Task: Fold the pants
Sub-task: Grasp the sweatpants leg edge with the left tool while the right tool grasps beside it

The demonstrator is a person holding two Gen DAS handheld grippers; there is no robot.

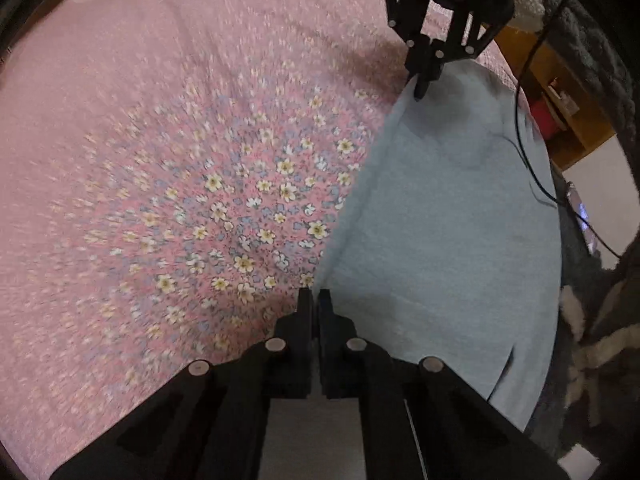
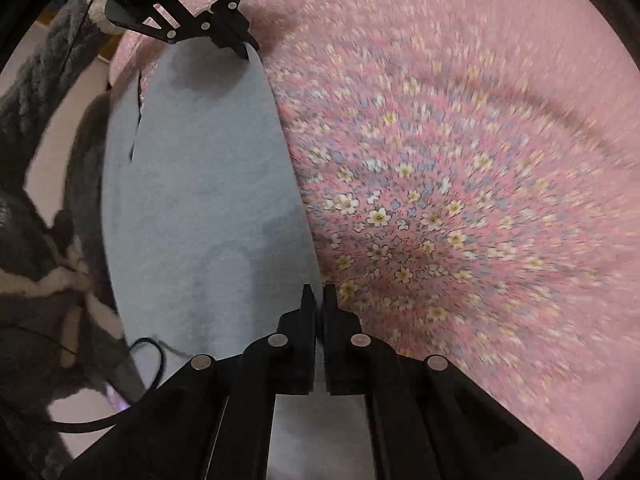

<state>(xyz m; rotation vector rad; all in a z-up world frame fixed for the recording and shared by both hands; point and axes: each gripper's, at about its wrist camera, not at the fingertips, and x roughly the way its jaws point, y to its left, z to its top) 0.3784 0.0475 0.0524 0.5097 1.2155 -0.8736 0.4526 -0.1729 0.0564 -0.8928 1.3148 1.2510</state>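
Light blue pants [image 1: 440, 220] hang stretched between my two grippers above a pink flowered bed sheet [image 1: 160, 140]. My left gripper [image 1: 315, 294] is shut on one edge of the pants. My right gripper [image 2: 319, 292] is shut on the opposite edge of the pants [image 2: 192, 200]. In the left wrist view the right gripper [image 1: 420, 90] pinches the far corner. In the right wrist view the left gripper [image 2: 246, 50] pinches the far corner. The sheet [image 2: 460, 160] is blurred by motion.
A person in a dark fuzzy garment [image 2: 36, 260] stands at the pants' far side. Black cables [image 1: 528, 152] hang there. A wooden shelf with a red object [image 1: 548, 114] is beyond the bed edge.
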